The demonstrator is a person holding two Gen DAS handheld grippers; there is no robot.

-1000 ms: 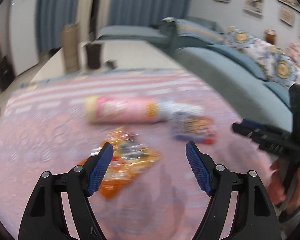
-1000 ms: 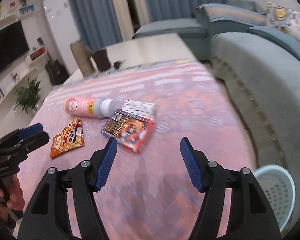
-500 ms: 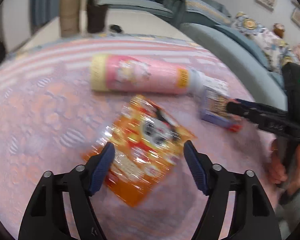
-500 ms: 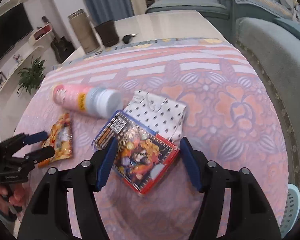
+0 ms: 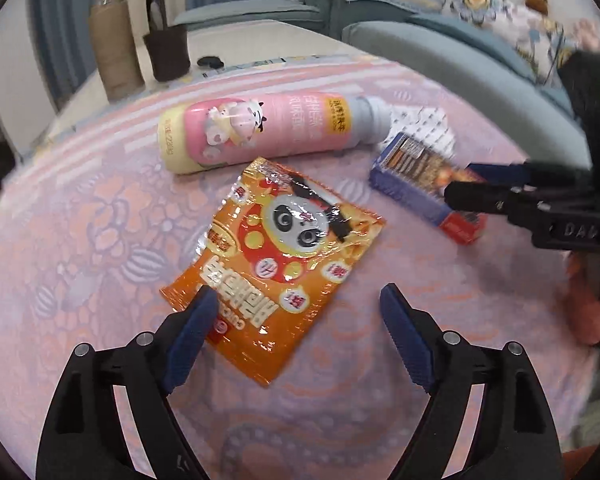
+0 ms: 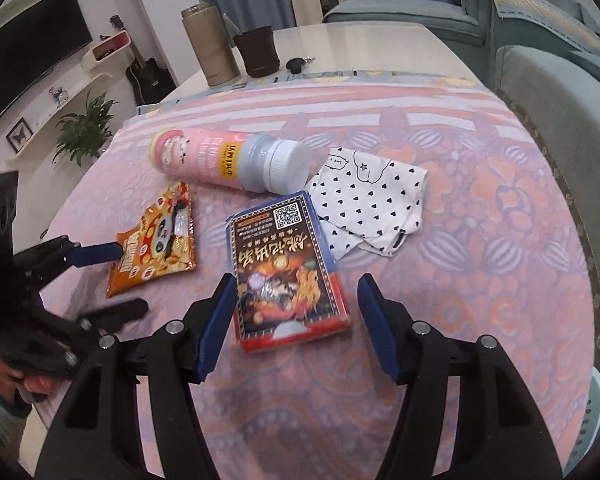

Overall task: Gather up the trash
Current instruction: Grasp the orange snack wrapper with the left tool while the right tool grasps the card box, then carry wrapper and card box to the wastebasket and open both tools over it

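Left gripper: jaws are opening; nothing is gripped, the snack bag's near end lies between them.
Snack bag: laid flat on the cloth, just before the bottle.
Bottle: laid on its side.
Box: lain beside the bag, overlapping the napkin.
Right gripper: held apart astride the box; whether the pads touch cannot be told.

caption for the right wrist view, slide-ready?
Right gripper open, fingers straddling a noodle box beside a pink bottle, heart-print cloth and orange snack packet.
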